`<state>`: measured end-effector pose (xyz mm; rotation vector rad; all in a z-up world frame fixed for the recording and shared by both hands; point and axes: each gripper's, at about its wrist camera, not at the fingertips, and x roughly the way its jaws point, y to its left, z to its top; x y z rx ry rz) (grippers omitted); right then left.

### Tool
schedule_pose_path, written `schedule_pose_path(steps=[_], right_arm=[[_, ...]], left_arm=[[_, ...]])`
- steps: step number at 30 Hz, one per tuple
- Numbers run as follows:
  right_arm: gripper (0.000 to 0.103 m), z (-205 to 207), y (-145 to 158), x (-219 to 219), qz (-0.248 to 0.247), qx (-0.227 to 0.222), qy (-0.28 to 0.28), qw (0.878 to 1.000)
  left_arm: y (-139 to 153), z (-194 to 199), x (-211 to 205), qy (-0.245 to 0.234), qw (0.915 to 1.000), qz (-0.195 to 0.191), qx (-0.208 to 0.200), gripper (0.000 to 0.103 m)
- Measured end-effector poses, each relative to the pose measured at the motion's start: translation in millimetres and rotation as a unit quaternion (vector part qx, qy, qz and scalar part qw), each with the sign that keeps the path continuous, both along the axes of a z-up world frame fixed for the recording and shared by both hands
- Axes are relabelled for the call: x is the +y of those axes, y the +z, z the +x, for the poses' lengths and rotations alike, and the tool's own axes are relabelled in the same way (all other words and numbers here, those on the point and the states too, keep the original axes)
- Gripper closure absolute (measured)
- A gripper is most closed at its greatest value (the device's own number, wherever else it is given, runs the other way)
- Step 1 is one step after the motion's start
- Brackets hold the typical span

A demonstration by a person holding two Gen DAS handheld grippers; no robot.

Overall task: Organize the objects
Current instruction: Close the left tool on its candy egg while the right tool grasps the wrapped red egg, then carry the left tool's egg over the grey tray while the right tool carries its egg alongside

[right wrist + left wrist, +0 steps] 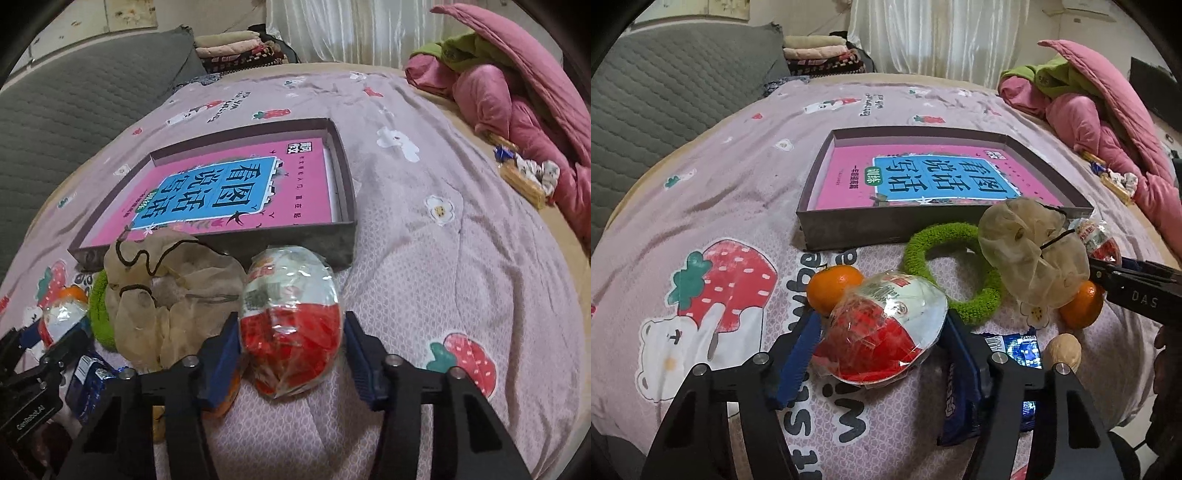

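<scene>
While both lie near the grey box [343, 236] front wall, left gripper [882, 345] brackets one wrapped egg [886, 325], right gripper [291, 354] another egg [291, 325]; pad contact unclear; bedspread [461, 277] bare rightward.

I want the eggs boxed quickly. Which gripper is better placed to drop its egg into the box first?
Right. The right gripper straddles its egg directly before the box, nothing between. The left gripper and its egg sit farther back, behind the green ring.
</scene>
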<state>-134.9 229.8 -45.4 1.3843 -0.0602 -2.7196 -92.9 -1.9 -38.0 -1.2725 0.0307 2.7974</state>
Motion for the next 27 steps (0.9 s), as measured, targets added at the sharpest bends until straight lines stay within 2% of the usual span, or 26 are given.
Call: schedule_pose_path(steps=[5, 16, 27], right_arm=[[0.052, 4, 2, -4, 0.008, 0.016, 0.006, 1.000], [0.052, 18, 27, -2, -0.002, 0.055, 0.004, 0.998], [0.052, 7, 62, -27, -0.007, 0.087, 0.018, 0.996]], left_arm=[[2, 1, 2, -0.002, 1.0000, -0.004, 0.005, 0.037], [23, 8, -9, 0.001, 0.9991, 0.031, 0.029, 0.037], [65, -24, 1, 0.006, 0.9965, 0.057, 0.061, 0.037]])
